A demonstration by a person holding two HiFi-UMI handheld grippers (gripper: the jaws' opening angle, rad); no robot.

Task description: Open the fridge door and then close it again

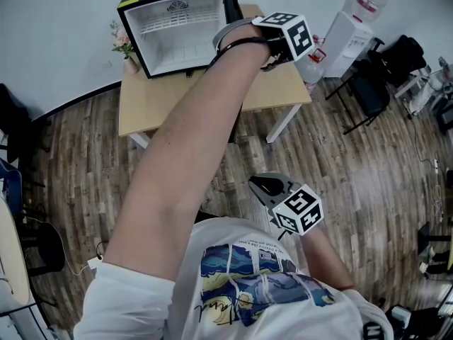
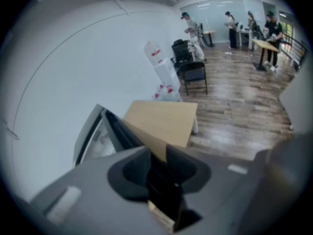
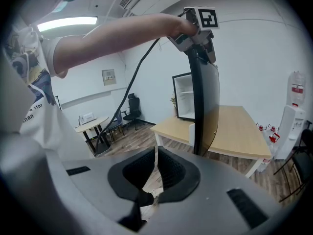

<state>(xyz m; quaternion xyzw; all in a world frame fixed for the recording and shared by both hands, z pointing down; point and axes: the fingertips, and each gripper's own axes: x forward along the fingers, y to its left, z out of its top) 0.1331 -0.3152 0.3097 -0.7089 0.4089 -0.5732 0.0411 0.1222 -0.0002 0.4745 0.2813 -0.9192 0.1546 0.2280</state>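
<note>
Item: fridge [image 1: 177,34], small, at the far left of the worktop [image 1: 276,91], door [image 3: 204,102] swung open. The door is stiff, hinged and probably light (its seal may resist at closing); best taken at its top free edge. Left gripper [image 2: 156,151] jaws are released about that edge. Right gripper [image 3: 155,153] jaws are closed, empty.

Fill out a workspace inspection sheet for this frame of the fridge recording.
Surface: wooden table, mostly bare.
Job's things: fridge on the table, its door swung wide open.
Clutter: flower pot beside the fridge.
Grippers: left gripper at the door's top edge, jaws apart; right gripper held low, jaws together, empty.
Cables: black cable hangs from the left gripper.
Surroundings: plank floor, water dispenser, chairs, people far off.
</note>
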